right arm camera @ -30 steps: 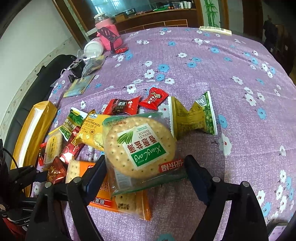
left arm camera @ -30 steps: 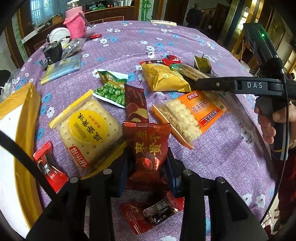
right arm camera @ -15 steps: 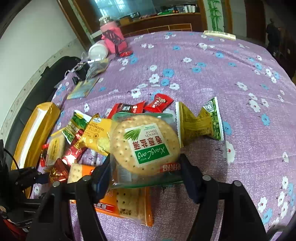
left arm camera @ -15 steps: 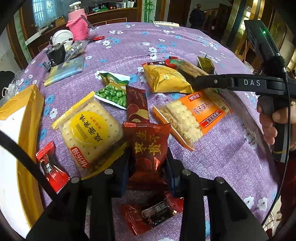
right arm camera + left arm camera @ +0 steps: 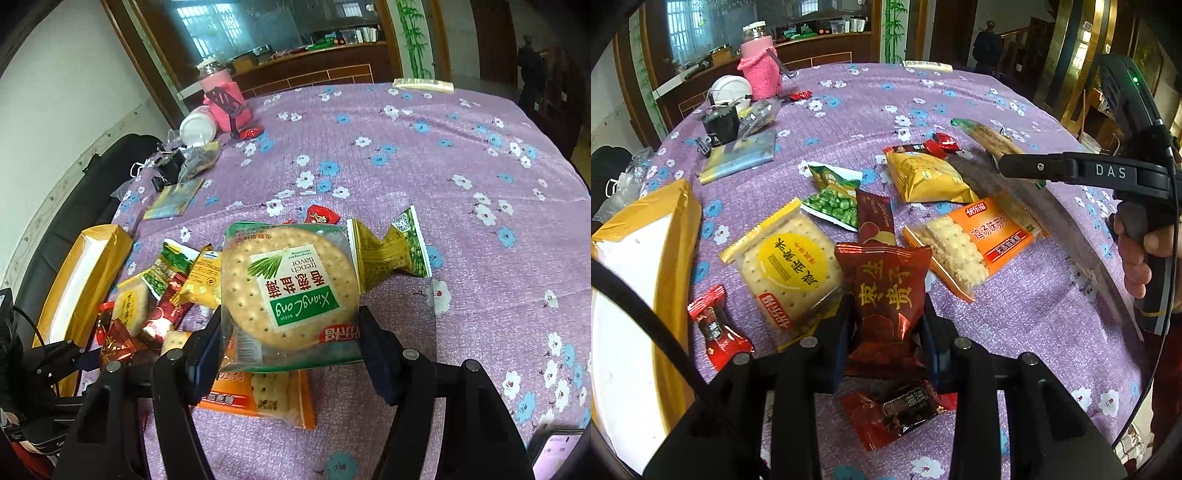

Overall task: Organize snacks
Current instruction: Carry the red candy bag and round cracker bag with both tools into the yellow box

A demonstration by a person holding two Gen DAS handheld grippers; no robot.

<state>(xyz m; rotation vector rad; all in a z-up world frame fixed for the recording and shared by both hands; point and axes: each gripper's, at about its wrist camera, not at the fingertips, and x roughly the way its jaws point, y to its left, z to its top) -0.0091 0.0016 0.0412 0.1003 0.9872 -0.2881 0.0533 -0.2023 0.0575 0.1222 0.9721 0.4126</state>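
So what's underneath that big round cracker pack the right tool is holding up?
Below the round cracker pack lies an orange cracker packet on the purple tablecloth. Only its near end shows; the rest is covered by the raised pack.

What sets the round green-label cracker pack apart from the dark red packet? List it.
The green-label cracker pack is clear, showing one round biscuit; the dark red packet is opaque foil with gold characters. The cracker pack sits in the right gripper, the red packet in the left gripper. Both are clamped between fingers.
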